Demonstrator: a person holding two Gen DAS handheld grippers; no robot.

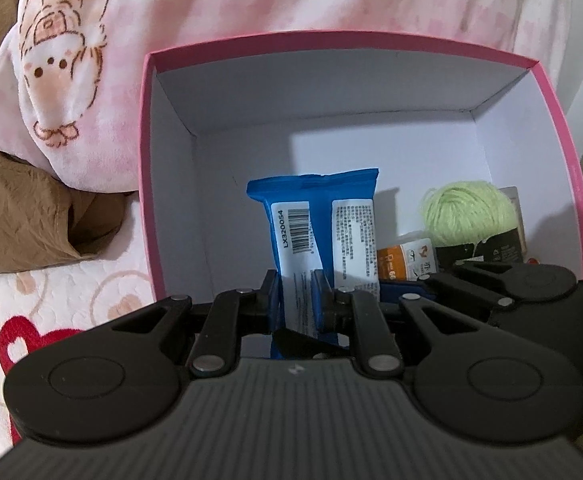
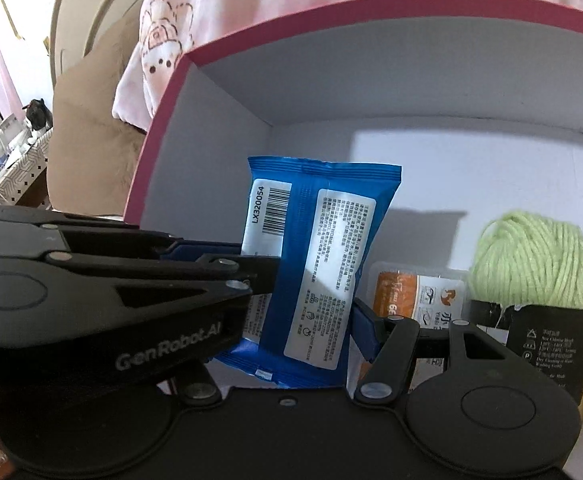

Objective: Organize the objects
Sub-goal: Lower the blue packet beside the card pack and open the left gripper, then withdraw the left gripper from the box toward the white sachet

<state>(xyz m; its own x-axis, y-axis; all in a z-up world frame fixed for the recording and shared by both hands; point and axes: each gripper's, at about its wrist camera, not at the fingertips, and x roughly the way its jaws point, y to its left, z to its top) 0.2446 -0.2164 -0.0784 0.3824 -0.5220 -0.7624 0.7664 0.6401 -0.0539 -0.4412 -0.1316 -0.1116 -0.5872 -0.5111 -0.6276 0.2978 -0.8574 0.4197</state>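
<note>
A blue wipes pack point(image 2: 315, 240) with white labels stands upright inside the pink box point(image 1: 147, 184), toward its near left. My left gripper point(image 1: 297, 300) is shut on the pack's lower edge, pinching a fold of it between blue pads. It reaches in from the left in the right wrist view, the left gripper point(image 2: 265, 274) gripping the pack's left side. My right gripper point(image 2: 291, 336) spans the pack's width near its bottom. Its right finger point(image 2: 365, 332) presses the pack's right edge, and its left finger is hidden under the left gripper.
In the box's near right corner sit a light green yarn ball point(image 2: 531, 260) with a black label and a small orange and white packet point(image 2: 415, 292). The box rests on bedding, with a pink blanket point(image 1: 91, 80) and a brown cushion point(image 1: 23, 216) behind and to the left.
</note>
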